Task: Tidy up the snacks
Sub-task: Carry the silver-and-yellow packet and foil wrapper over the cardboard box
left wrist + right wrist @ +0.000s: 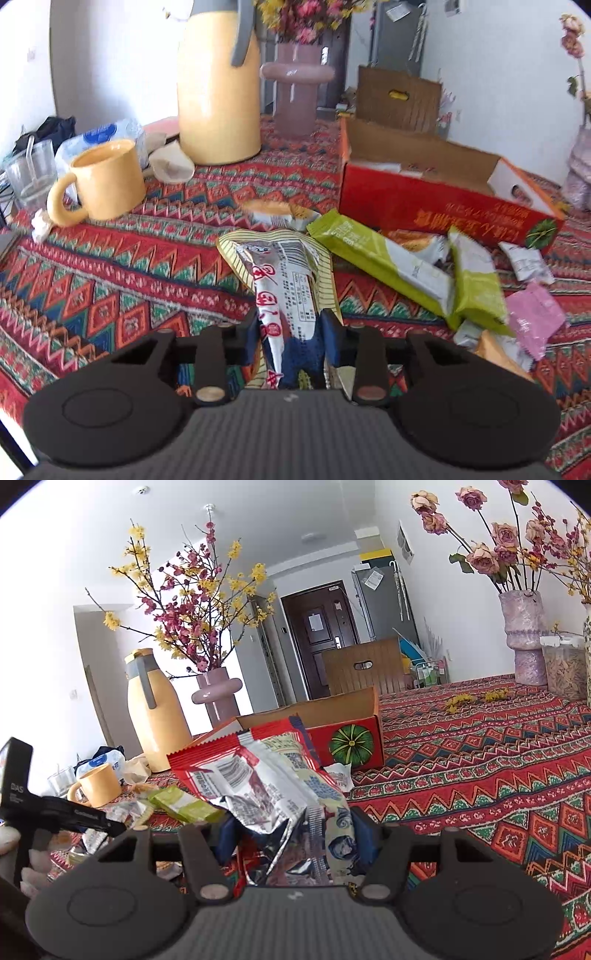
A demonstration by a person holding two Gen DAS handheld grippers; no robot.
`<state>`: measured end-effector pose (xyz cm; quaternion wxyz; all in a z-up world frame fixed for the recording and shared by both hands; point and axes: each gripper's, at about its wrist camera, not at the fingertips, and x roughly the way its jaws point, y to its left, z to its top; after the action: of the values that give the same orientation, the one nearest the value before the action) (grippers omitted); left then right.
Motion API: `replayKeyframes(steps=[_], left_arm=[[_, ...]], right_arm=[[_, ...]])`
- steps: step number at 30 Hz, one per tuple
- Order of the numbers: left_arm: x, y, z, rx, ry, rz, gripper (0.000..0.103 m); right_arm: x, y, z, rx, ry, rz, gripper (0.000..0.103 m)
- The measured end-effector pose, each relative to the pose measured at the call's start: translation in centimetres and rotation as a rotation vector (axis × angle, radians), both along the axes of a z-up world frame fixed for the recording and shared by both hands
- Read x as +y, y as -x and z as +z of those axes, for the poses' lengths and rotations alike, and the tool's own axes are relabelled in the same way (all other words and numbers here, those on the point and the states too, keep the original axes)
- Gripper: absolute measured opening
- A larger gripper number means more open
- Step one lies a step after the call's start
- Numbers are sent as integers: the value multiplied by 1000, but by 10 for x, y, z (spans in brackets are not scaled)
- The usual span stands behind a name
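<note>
My left gripper point(291, 343) is shut on a yellow-striped snack packet point(284, 273) with red characters, held above the patterned tablecloth. My right gripper point(295, 834) is shut on a bundle of snack packets point(266, 779), one red and silver, one pale with blue print. The open red cardboard box point(436, 206) stands to the right in the left wrist view and straight ahead in the right wrist view point(347, 738). Loose green packets point(388, 262), a pink packet point(532, 317) and several others lie in front of the box. The left gripper's body point(55, 812) shows at the left of the right wrist view.
A yellow mug point(103, 181), a yellow thermos jug point(218, 85), a pink vase point(295, 85) with flowers, a clear glass point(26, 173) and a water bottle stand at the back left. Another vase point(524, 635) and a jar point(565, 664) stand far right.
</note>
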<state>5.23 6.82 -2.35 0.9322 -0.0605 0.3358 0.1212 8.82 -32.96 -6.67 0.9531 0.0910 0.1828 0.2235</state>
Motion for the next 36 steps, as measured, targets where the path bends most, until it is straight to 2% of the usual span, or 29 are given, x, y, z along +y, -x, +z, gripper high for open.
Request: replayKeyframes(steps=[6, 12, 24, 31, 36], left_arm=[[-3, 10, 27, -66, -12, -42, 35], [-10, -1, 48, -110, -18, -80, 35], [-37, -60, 82, -160, -60, -139, 35], [-49, -101, 98, -193, -50, -167, 35], [-54, -133, 105, -205, -44, -180, 36]], right_arm=[[3, -7, 9, -20, 19, -1, 61], [10, -22, 25, -51, 42, -3, 61], [30, -77, 66, -120, 112, -25, 61], [49, -120, 84, -154, 160, -24, 61], [63, -155, 88, -146, 178, -20, 61]])
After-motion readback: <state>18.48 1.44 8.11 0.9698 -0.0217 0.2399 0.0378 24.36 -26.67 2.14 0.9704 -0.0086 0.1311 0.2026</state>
